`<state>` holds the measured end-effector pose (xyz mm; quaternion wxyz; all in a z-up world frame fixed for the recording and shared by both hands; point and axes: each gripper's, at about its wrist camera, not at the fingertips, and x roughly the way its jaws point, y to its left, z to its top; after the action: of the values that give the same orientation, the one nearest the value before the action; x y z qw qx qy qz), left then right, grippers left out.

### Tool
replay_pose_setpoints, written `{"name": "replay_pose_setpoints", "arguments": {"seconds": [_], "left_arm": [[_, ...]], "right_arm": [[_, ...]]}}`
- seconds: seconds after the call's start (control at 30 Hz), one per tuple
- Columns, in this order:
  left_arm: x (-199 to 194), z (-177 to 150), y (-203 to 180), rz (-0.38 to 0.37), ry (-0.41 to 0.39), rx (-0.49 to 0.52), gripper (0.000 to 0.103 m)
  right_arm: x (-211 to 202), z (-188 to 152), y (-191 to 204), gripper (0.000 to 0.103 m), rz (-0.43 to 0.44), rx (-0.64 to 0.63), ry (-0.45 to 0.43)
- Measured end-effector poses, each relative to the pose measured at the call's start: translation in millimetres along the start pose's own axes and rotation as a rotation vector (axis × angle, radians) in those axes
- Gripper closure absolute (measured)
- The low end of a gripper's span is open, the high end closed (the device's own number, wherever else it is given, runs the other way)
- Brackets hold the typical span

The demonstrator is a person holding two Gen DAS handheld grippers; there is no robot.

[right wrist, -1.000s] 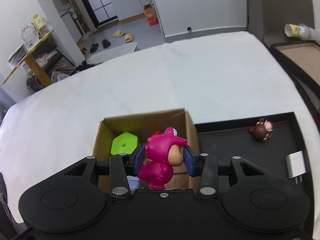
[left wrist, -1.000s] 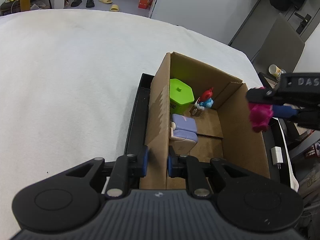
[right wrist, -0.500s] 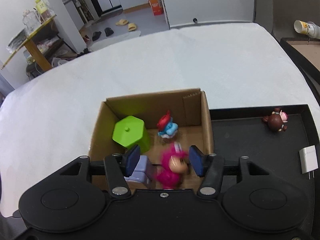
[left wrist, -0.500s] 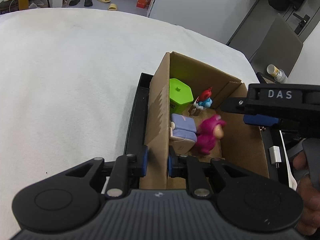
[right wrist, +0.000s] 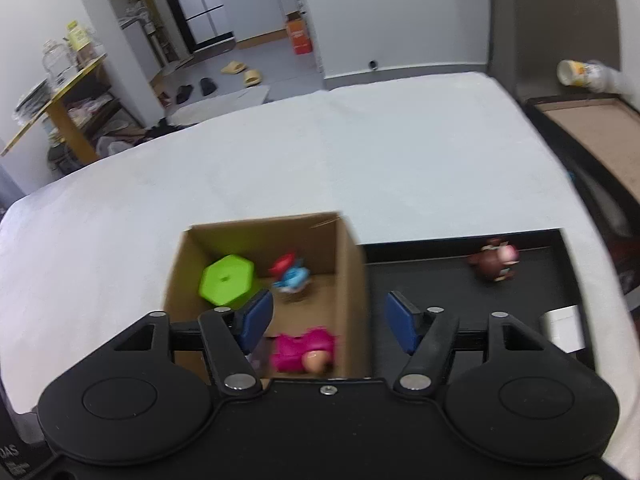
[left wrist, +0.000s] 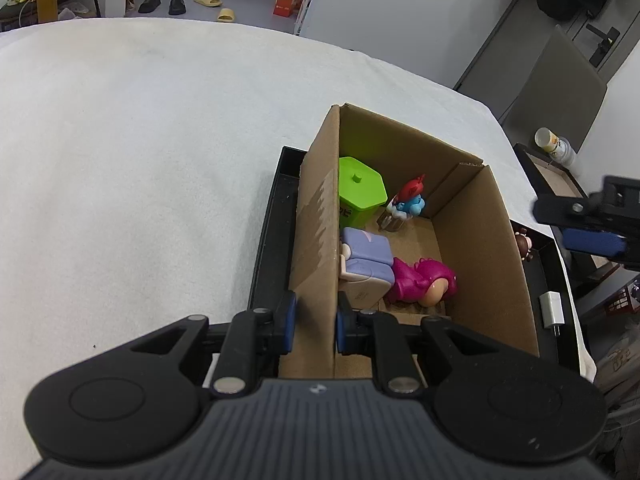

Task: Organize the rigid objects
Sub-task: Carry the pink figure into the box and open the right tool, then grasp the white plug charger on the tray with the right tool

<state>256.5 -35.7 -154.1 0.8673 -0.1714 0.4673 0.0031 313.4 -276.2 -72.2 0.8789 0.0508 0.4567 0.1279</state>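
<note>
The left wrist view shows the left hand-held gripper (left wrist: 313, 322) clamped on the near wall of the cardboard box (left wrist: 316, 240), and only there a lilac toy (left wrist: 366, 258) shows clearly beside the pink figure (left wrist: 420, 280) lying at 6 o'clock on the box floor. The right wrist view shows the right hand-held gripper (right wrist: 328, 322) spread wide, holding nothing, above the box's right wall. Four toys sit in the box, counting the green hexagonal one (left wrist: 360, 194) and the red-capped blue one (left wrist: 408, 202); one brown figure (right wrist: 494, 264) and one white block (right wrist: 562, 326) lie on the black tray (right wrist: 432, 276) at 3 o'clock

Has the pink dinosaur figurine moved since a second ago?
Yes. The pink dinosaur figurine dropped from the right tongs into the brown cardboard box, lying beside the purple block.
</note>
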Motion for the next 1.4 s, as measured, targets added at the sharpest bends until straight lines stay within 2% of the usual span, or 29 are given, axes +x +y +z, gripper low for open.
{"name": "replay_pose_setpoints", "arguments": {"seconds": [0.37,0.53,0.77,0.93,1.4], "left_arm": [[1.3,0.1,-1.4,0.010,0.002,0.006,0.086],[3.5,0.5,-1.7,0.016,0.006,0.011,0.086],[8.1,-0.5,-4.4,0.035,0.014,0.032,0.086],[12.1,-2.6,-5.9,0.046,0.024,0.042,0.086],[20.5,-2.0,-9.5,0.070,0.044,0.054,0.086]], "right_arm": [[-4.3,-3.3,-54.7,0.040,-0.103,-0.012,0.009],[5.3,-8.8,-79.4,0.048,-0.147,-0.014,0.048],[24.9,-16.6,-118.4,0.052,-0.204,0.026,0.088],[43.1,-23.4,-144.7,0.062,-0.233,0.068,0.124],[69.7,-32.4,-164.7,0.063,-0.294,0.022,0.186]]}}
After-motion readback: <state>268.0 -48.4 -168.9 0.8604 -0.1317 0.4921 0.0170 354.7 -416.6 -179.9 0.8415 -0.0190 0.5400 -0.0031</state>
